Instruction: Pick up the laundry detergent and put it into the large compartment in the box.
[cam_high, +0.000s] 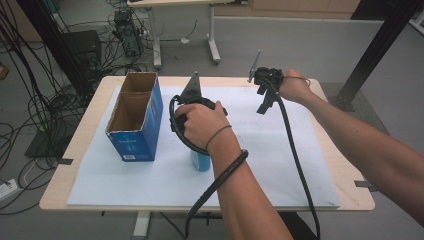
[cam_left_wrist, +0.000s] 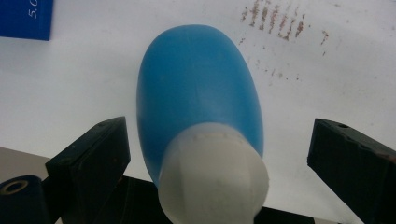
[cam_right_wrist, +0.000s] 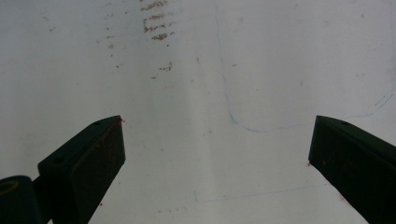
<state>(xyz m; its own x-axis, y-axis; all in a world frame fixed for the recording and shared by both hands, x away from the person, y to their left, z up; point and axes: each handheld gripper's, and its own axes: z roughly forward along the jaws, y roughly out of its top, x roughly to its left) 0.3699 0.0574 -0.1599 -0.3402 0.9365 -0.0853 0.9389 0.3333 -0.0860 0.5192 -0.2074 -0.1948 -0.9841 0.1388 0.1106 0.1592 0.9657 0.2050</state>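
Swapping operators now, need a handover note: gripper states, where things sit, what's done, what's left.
Left gripper: open, jaws either side of the blue bottle with gaps on both sides, not yet closed on it.
Right gripper: open, holds nothing, over bare white mat at the far right of the table.
Blue bottle: stands upright on the mat near the front, white cap on, under the left hand.
Blue cardboard box: open-topped, two compartments, left of the bottle; what's inside can't be told.
Done: left gripper lined up on the bottle.
Left: close on the bottle, lift, probably move it to the box.
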